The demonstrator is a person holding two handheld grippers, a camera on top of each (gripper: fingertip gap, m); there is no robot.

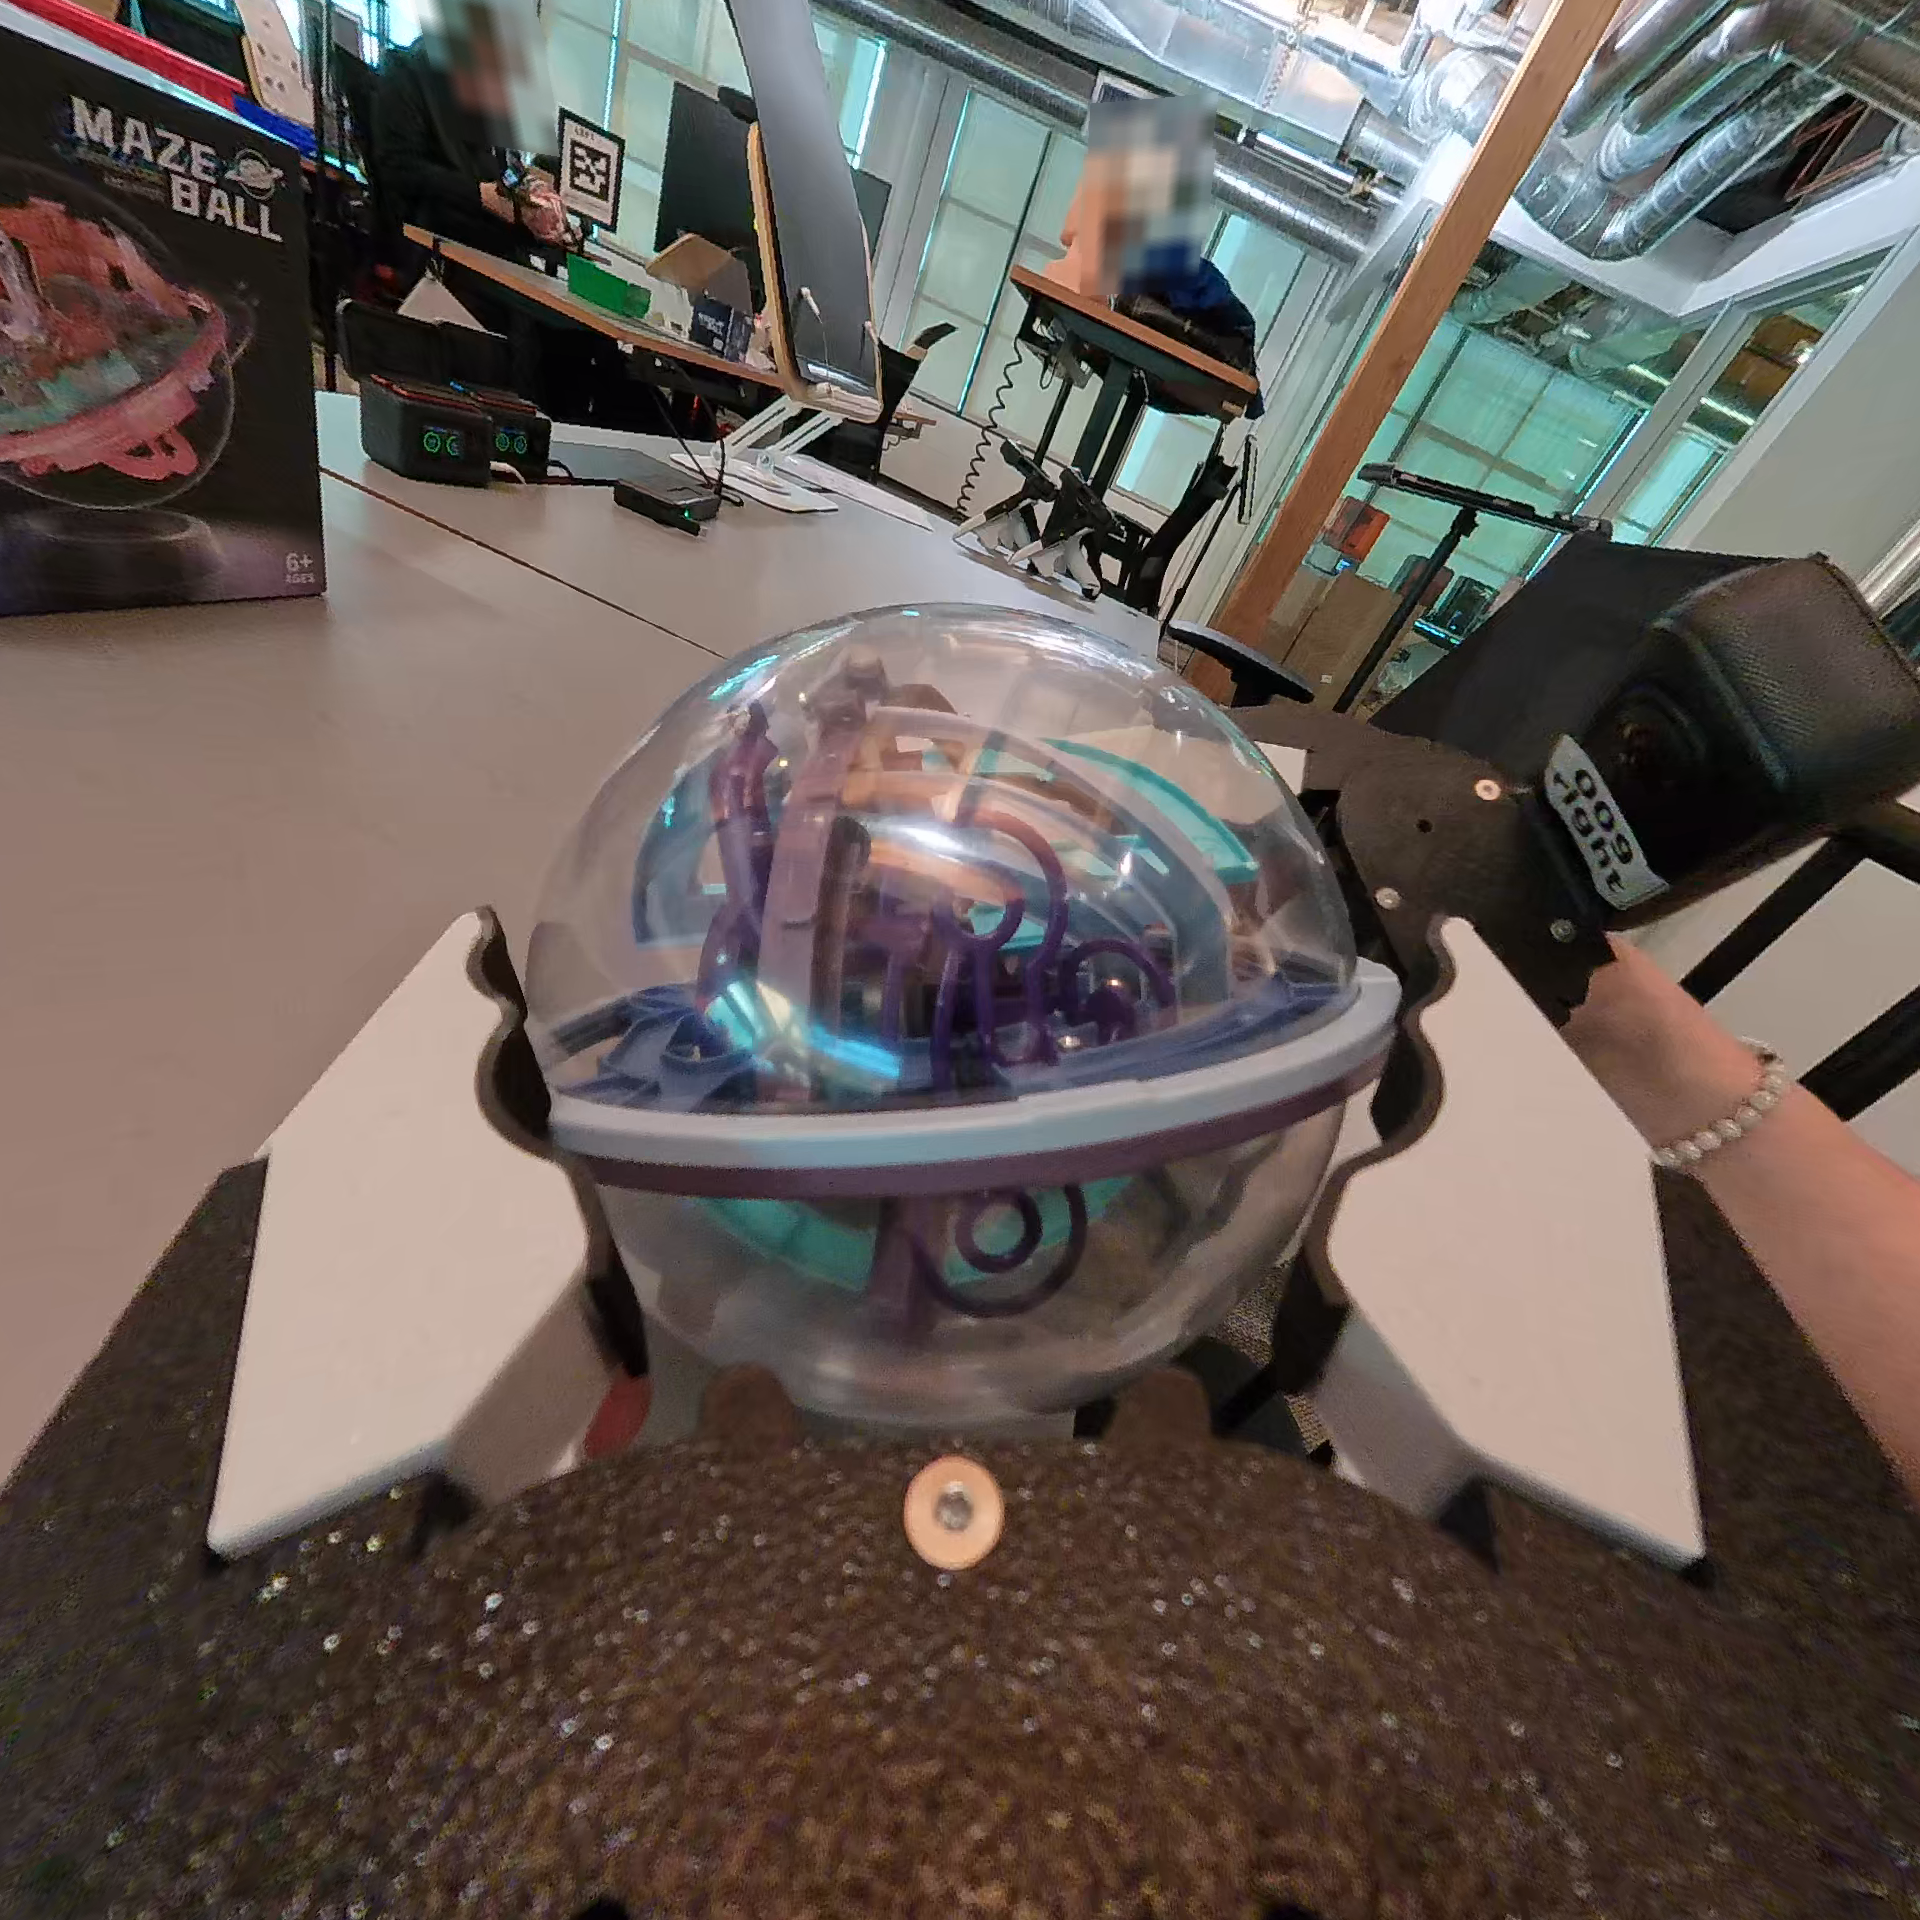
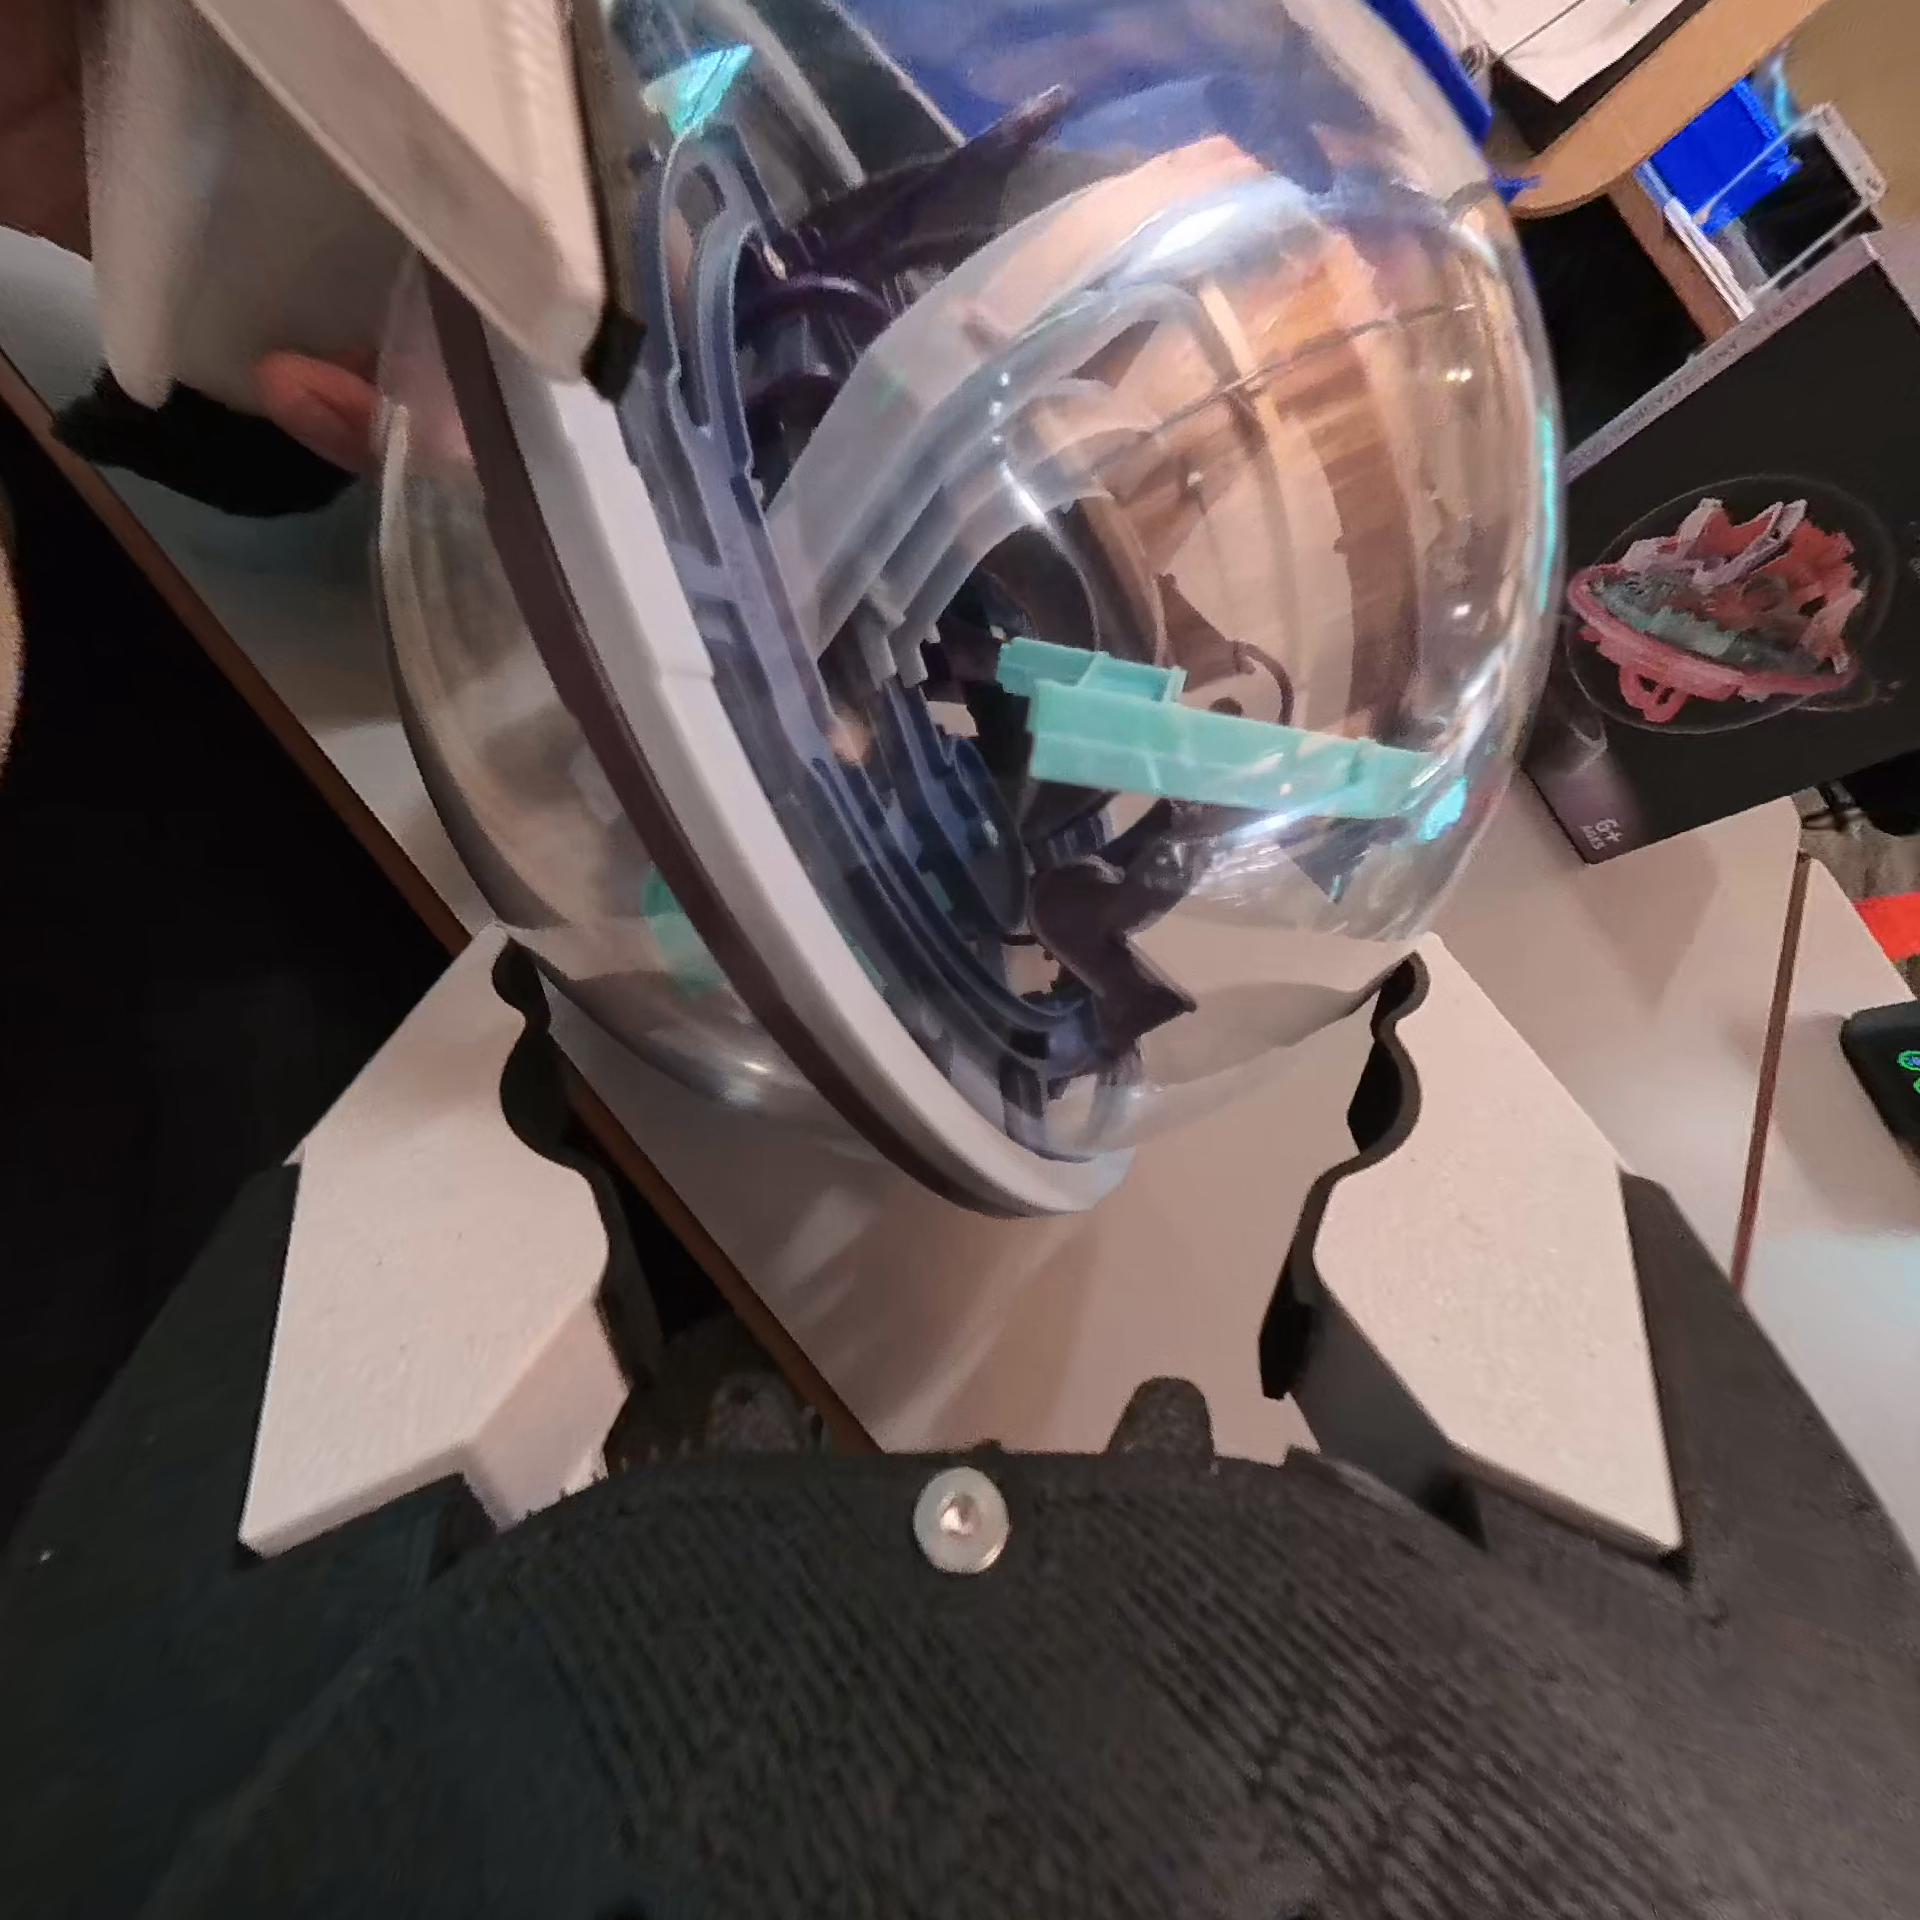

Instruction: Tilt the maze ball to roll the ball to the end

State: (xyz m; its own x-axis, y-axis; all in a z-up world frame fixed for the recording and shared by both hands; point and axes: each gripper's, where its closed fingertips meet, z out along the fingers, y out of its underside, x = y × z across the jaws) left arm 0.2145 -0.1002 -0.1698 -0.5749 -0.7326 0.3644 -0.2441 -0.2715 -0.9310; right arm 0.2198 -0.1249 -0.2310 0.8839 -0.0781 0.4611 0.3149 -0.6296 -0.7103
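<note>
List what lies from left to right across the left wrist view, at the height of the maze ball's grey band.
Table → left gripper's left finger → maze ball → its right finger → the person's wrist with a bead bracelet.

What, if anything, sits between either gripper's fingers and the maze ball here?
Nothing visible does. The maze ball sits directly between the left gripper fingers, with the pads against its sides. In the right wrist view the right gripper fingers flank the sphere's lower curve with no object between; contact there is unclear.
</note>
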